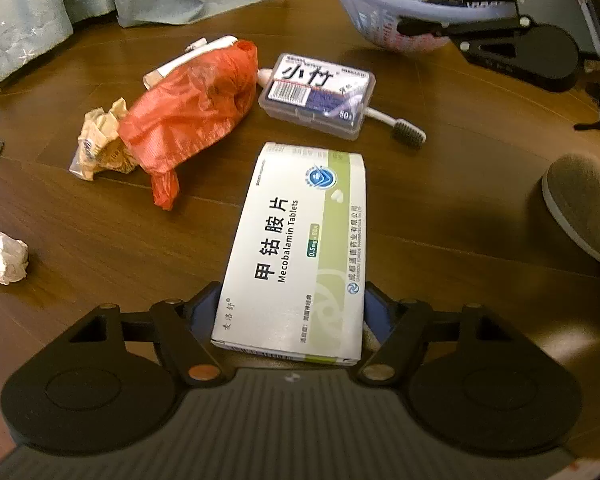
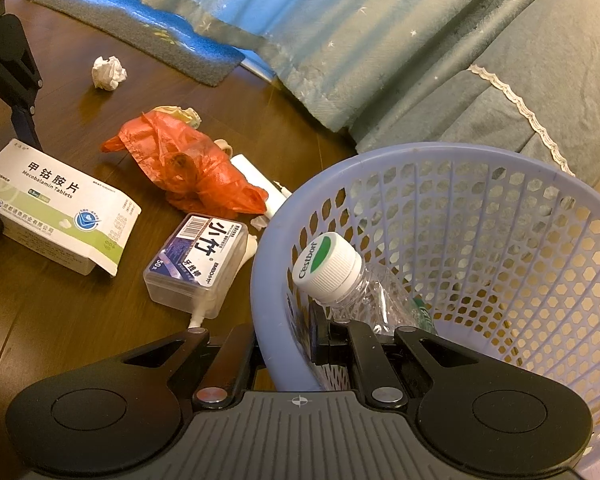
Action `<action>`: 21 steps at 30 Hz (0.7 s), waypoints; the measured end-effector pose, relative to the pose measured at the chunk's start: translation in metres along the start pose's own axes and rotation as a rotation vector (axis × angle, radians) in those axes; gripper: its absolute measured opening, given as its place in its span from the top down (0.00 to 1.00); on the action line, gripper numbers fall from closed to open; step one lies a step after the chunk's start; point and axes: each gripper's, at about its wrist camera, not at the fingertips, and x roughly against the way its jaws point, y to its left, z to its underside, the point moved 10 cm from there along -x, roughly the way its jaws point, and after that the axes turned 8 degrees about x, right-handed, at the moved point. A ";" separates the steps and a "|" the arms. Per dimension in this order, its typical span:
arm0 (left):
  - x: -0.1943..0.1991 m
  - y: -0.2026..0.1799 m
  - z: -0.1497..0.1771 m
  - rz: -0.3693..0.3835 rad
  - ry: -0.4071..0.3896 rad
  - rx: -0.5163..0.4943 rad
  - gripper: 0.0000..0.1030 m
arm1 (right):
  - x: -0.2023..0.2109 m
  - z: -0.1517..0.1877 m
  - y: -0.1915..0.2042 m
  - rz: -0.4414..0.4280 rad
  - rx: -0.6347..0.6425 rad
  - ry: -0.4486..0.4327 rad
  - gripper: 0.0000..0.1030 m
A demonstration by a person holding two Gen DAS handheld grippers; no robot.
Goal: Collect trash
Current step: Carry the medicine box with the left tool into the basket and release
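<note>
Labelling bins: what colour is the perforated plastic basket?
Lavender-blue perforated plastic basket; clearest in right wrist view.

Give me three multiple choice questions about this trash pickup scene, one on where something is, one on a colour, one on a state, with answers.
1. Where is the plastic bottle?
A. Inside the basket
B. On the floor by the curtain
C. Under the red bag

2. What colour is the crumpled plastic bag?
A. Blue
B. Red-orange
C. Black

3. What sits between the fingers of the left gripper?
A. The floss pick case
B. Nothing
C. The tablet box

Answers: 1 A, its white cap shows above the lavender rim, inside the mesh wall. 2 B, it lies red-orange on the brown floor. 3 C, the white and green box lies between the two blue pads.
</note>
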 end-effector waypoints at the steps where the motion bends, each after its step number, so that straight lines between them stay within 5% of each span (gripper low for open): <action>1: 0.003 0.001 -0.001 -0.004 -0.010 0.005 0.34 | 0.000 0.000 0.000 0.000 -0.001 0.000 0.96; 11: 0.048 0.013 -0.029 -0.043 -0.133 0.047 0.34 | 0.000 0.000 -0.001 0.000 -0.002 0.000 0.96; 21: 0.094 -0.016 -0.112 0.017 -0.260 -0.034 0.34 | 0.000 -0.001 -0.002 -0.002 -0.001 -0.003 0.96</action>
